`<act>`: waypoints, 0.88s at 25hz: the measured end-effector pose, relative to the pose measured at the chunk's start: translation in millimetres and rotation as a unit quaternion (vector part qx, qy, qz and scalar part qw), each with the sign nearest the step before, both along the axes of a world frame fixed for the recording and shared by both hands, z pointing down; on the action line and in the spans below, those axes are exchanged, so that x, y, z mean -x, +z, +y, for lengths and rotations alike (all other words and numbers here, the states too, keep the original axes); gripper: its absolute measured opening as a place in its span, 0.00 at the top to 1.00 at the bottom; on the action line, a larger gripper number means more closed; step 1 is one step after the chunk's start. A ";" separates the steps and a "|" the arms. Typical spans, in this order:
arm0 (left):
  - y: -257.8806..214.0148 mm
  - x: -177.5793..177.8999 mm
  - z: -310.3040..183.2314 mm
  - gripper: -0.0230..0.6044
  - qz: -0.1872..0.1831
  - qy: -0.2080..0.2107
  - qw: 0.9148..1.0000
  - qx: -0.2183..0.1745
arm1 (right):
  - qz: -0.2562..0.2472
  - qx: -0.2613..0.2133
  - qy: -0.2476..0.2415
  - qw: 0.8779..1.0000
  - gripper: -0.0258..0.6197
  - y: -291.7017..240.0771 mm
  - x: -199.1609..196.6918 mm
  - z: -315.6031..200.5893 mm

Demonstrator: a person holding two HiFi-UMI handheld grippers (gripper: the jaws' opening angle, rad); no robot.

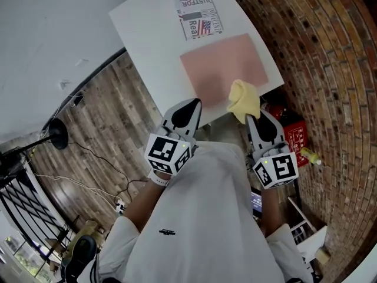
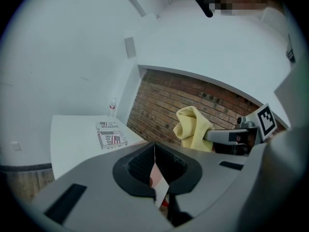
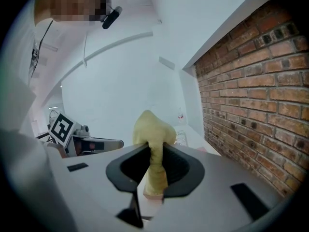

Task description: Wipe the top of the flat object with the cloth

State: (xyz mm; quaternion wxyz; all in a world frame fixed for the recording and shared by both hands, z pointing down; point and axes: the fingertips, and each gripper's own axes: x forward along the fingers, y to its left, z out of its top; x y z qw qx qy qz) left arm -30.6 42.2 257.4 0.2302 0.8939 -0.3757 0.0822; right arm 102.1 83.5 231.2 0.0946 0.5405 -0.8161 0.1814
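Right claw [image 3: 153,152]: jaws closed on a yellow cloth [image 3: 151,125], which is pinched in a narrow fold between them. A rounded bunch stands above the jaws and a short tail hangs below. In the head view this cloth overlaps the near right corner of the flat object, a pale pink mat [image 1: 224,66]. Whether cloth and mat touch cannot be determined. In the left gripper view the cloth is seen against the brick wall [image 1: 318,52], projecting from the right claw's tips.

Left claw [image 2: 154,154]: jaws closed together with only a thin seam between the pads, and nothing is gripped. In the head view it sits at the near edge of the table [image 1: 147,28], just beside the mat's near left corner. It is level with the right claw and well apart from the cloth.

Mat: lies flat on the white table, toward the near right side, with its top surface bare apart from the corner covered by the cloth.

Other items: a booklet [image 1: 199,15] printed with flag motifs lies flat on the table beyond the mat, close to its far edge but apart from it. A red box [image 1: 294,135] sits on the floor below the table's right corner, against the brick wall. Wooden plank flooring [image 1: 100,117] runs to the left of the table.
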 end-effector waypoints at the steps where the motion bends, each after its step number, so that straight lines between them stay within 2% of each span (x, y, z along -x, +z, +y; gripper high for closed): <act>1: 2.2 -0.2 -2.5 0.93 -0.002 -0.002 1.000 0.003 | 0.003 0.004 -0.006 1.000 0.83 3.6 0.8 -3.3; 4: 10.9 -2.2 -10.0 0.93 -0.011 -0.004 1.000 0.014 | 0.004 0.015 -0.025 1.000 0.84 14.6 4.5 -15.0; 13: 57.6 -2.5 -30.9 0.93 -0.033 -0.013 0.998 0.058 | -0.036 0.049 -0.062 0.996 0.84 61.2 21.1 -48.3; 22: 99.4 4.8 -37.1 0.93 -0.043 -0.042 0.993 0.100 | -0.089 0.141 -0.105 0.980 0.84 111.5 46.9 -68.6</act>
